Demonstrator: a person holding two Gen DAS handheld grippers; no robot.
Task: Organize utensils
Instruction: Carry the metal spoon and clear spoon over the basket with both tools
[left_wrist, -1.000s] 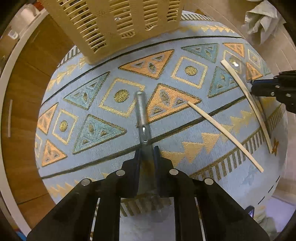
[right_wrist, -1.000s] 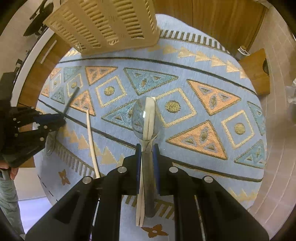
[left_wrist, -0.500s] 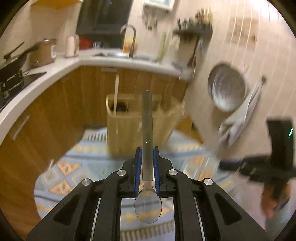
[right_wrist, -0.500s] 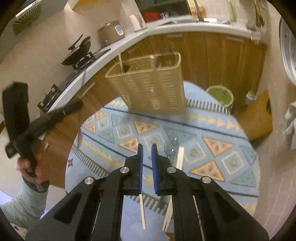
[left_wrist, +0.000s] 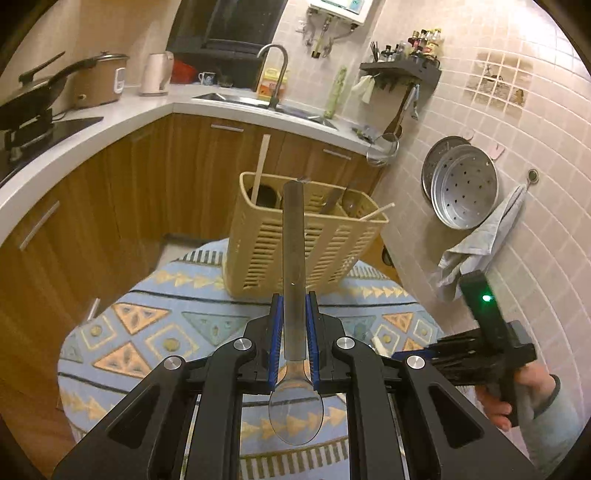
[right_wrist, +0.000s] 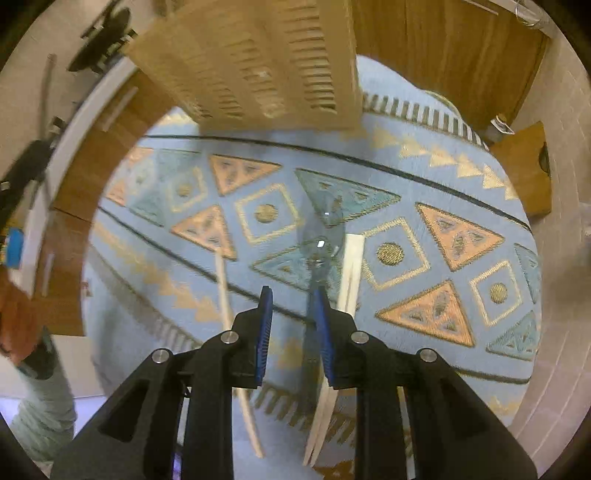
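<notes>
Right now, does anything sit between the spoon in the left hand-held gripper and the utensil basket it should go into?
Nothing visible does. The left hand-held gripper holds the spoon handle-first toward the basket, with only open air and rug between. A chopstick already stands in its left compartment.

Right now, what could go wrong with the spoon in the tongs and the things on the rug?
The left tongs pinch the spoon by its handle only, so it might slip or tip before reaching the basket. The right tongs are open above another spoon lying beside chopsticks, so they may grab both together.

Home kitchen: sink faucet (left_wrist: 274, 75), wok (left_wrist: 35, 98)
</notes>
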